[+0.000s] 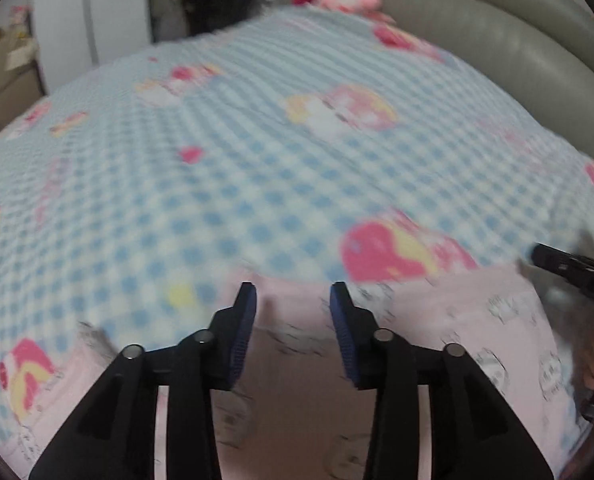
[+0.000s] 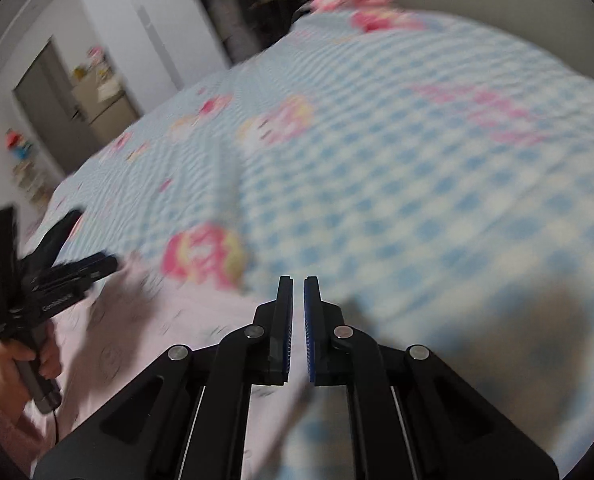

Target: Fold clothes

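Lying on the blue checked bedspread (image 1: pixel 257 168) near us, the pink printed garment (image 1: pixel 477 320) spreads under both grippers. We hold the left gripper (image 1: pixel 293 300) above it with its 2 fingers parted and nothing between them. We keep the right gripper (image 2: pixel 298 292) closed over the garment's edge; whether it pinches cloth we cannot tell. A grey headboard (image 1: pixel 517 52) rises beyond the bedspread, a white wardrobe (image 2: pixel 145 28) further off.
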